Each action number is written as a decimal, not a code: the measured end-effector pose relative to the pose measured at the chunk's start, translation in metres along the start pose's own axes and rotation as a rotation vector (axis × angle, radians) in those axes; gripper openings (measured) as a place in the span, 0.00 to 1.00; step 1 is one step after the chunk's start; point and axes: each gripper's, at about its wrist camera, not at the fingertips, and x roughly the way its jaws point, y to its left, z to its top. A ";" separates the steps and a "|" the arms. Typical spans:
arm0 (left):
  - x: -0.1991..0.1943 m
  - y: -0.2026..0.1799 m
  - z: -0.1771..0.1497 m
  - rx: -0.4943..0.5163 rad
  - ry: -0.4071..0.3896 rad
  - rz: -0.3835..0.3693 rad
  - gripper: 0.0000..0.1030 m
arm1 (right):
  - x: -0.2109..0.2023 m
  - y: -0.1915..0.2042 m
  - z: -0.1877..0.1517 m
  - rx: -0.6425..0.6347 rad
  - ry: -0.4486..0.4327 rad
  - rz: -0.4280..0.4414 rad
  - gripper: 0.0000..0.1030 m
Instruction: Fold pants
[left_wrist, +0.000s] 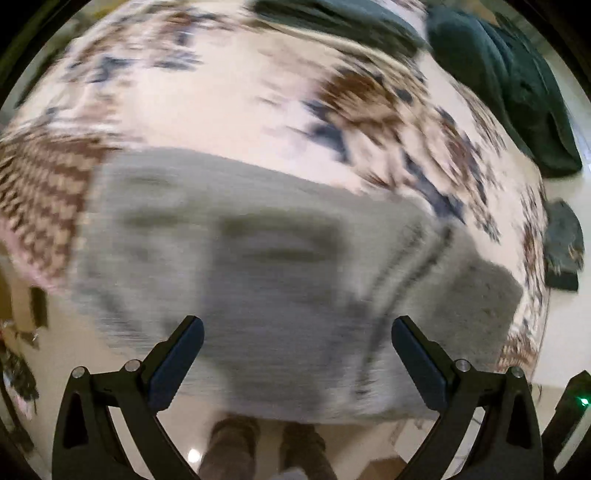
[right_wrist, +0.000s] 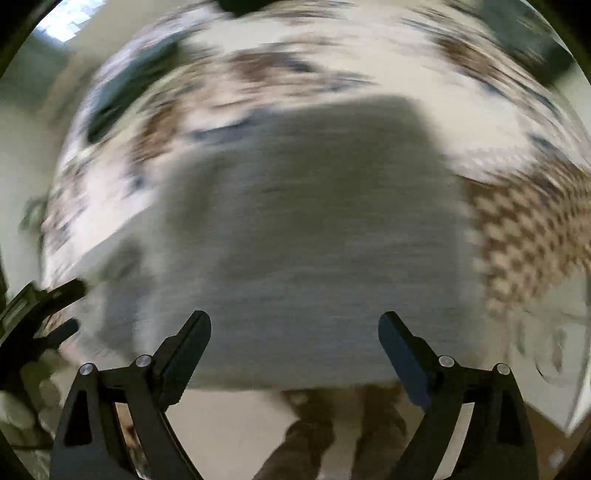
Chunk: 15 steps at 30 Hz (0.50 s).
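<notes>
Grey pants (left_wrist: 258, 266) lie folded into a broad block on a patterned cloth-covered table (left_wrist: 229, 107); both views are motion-blurred. My left gripper (left_wrist: 297, 325) hovers over the near part of the pants, its jaws wide apart and nothing between them. In the right wrist view the same grey pants (right_wrist: 314, 229) fill the middle, and my right gripper (right_wrist: 294, 321) hangs above their near edge, open and empty. The other gripper (right_wrist: 40, 314) shows at the left edge of the right wrist view.
Dark green garments (left_wrist: 509, 85) lie heaped at the table's far right, and a dark item (left_wrist: 563, 247) sits on the pale floor beyond. The person's legs (left_wrist: 266, 450) stand at the table's near edge. A dark garment (right_wrist: 122, 92) lies far left.
</notes>
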 end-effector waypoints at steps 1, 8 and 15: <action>0.010 -0.013 0.002 0.018 0.021 -0.019 1.00 | 0.003 -0.018 0.003 0.030 0.012 -0.022 0.91; 0.055 -0.079 0.016 0.154 0.009 -0.046 0.78 | 0.022 -0.068 0.023 0.056 0.030 -0.080 0.91; 0.051 -0.070 -0.002 0.147 -0.036 -0.169 0.12 | 0.043 -0.079 0.032 0.078 0.055 -0.056 0.91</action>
